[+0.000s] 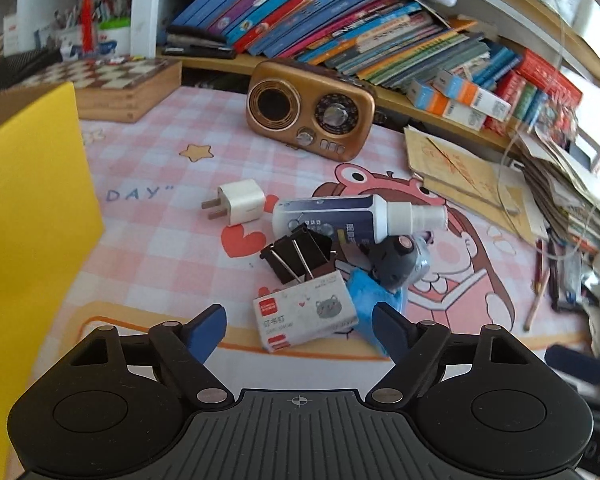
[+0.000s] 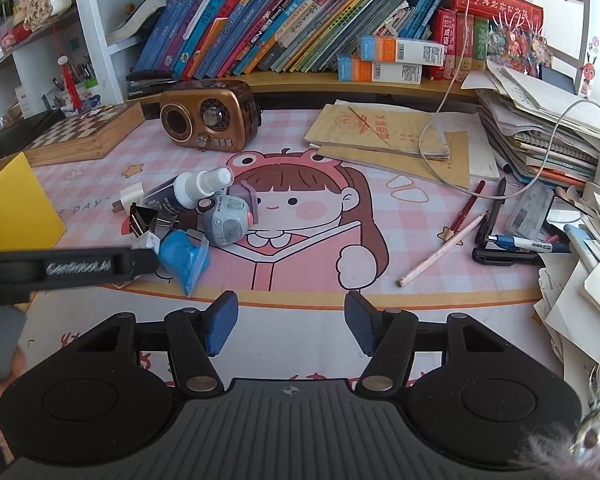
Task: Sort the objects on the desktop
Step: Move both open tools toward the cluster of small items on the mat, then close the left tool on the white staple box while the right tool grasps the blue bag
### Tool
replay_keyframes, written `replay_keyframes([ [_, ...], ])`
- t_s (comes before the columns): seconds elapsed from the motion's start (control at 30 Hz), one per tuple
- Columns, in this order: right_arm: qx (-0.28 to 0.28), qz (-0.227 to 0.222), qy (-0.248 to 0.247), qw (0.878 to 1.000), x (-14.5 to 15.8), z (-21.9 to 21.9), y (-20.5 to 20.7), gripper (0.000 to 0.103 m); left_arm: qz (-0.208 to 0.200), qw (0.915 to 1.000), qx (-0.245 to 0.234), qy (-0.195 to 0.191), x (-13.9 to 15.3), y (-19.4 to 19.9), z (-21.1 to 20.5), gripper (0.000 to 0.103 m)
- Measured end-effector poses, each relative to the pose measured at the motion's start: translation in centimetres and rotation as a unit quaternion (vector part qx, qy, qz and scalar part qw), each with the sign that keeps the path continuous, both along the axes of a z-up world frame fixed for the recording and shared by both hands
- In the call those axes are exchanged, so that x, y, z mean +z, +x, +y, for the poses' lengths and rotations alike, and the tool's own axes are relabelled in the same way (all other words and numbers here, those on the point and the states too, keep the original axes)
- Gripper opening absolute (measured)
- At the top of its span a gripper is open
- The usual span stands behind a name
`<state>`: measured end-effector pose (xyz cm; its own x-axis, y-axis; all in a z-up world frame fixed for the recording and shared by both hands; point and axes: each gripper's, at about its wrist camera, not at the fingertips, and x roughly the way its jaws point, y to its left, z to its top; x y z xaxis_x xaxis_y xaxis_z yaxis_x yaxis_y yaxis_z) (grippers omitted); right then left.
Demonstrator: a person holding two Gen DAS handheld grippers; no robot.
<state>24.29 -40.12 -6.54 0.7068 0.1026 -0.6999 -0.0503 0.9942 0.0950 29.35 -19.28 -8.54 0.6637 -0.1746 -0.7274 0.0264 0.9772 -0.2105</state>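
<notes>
Left hand-held gripper (image 1: 299, 320) spread, straddling the staple box (image 1: 305, 312), pads (image 1: 208, 330) not yet pressing. Staple box at the near edge of the pile on the table (image 1: 148, 240), touching the binder clip (image 1: 298, 258) just behind and the blue wrapper (image 1: 374, 300) on the right. Best to settle lower, square the pads to the box's short sides, keep the right pad off the wrapper, then close gently. Right hand-held gripper (image 2: 292, 322) released, empty, hovering near the pile. Yellow box (image 1: 32, 220) left of the staple box, probably the destination.

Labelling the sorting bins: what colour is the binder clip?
Black, with silver wire handles: binder clip, clearest in the left wrist view.
</notes>
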Motion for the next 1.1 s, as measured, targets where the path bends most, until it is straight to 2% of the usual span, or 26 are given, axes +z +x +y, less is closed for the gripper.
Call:
replay_keyframes([
  [0.1, 0.004, 0.003, 0.001, 1.0, -0.1, 0.0, 0.2, 0.058, 0.012, 0.9999, 0.006, -0.009, -0.6, 0.4, -0.2, 0.063],
  [0.17, 0.007, 0.005, 0.002, 1.0, -0.2, 0.0, 0.4, 0.058, 0.007, 0.9999, 0.007, -0.01, -0.6, 0.3, -0.2, 0.058],
  [0.4, 0.047, 0.007, 0.012, 0.999, -0.8, 1.6, 1.5, 0.058, -0.002, 0.9995, 0.023, -0.023, 0.7, -0.5, 1.8, 0.057],
  [0.6, 0.102, 0.0, 0.005, 0.995, -1.8, 4.6, 3.6, 0.058, -0.013, 0.9989, 0.032, -0.031, 3.0, -3.3, 4.2, 0.057],
  [0.9, 0.141, -0.009, -0.018, 0.99, -3.6, 7.7, 6.6, 0.055, -0.018, 0.9983, 0.047, -0.029, 5.2, -7.5, 6.1, 0.057],
  [1.1, 0.144, -0.014, -0.026, 0.989, -3.8, 7.7, 7.0, 0.039, -0.021, 0.9982, 0.045, -0.032, 5.7, -8.8, 6.1, 0.057],
])
